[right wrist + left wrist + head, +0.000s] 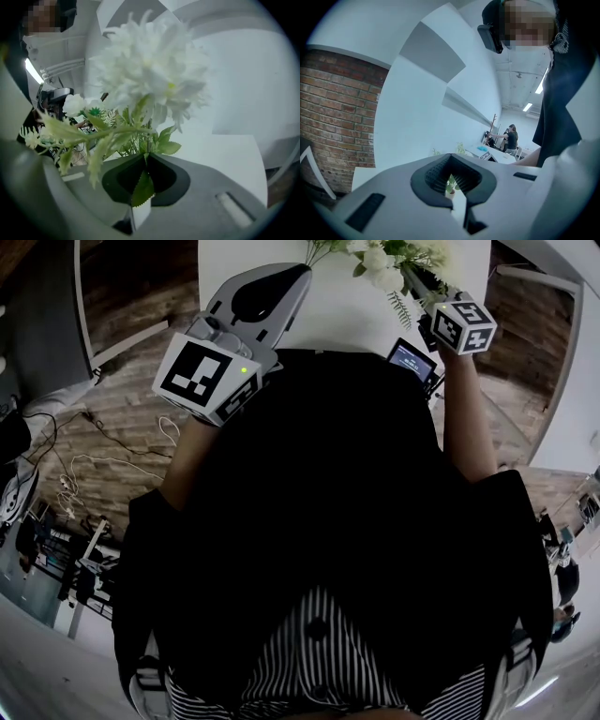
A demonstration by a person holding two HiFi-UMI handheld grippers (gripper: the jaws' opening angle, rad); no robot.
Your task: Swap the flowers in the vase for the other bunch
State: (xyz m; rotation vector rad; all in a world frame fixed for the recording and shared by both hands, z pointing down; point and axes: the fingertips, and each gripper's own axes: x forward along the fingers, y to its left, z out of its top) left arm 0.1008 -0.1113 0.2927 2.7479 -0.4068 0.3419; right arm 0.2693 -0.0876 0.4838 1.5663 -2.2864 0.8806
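A bunch of white flowers (150, 61) with green leaves stands up from my right gripper (146, 155), which is shut on the stems; one leaf (143, 187) hangs down between the pads. In the head view the same white flowers (389, 261) sit over the white table (347, 315), with the right gripper (419, 285) under them. My left gripper (307, 271) is held over the table's near edge, shut and holding nothing. In the left gripper view its jaws (450, 155) meet at the tips, and a small pale pot with green stems (451, 185) shows far off through them.
The person's dark clothing fills the middle of the head view. A wooden floor with loose cables (89, 465) lies to the left. A brick wall (337, 117) stands left in the left gripper view, and a person (512, 138) stands at a far table.
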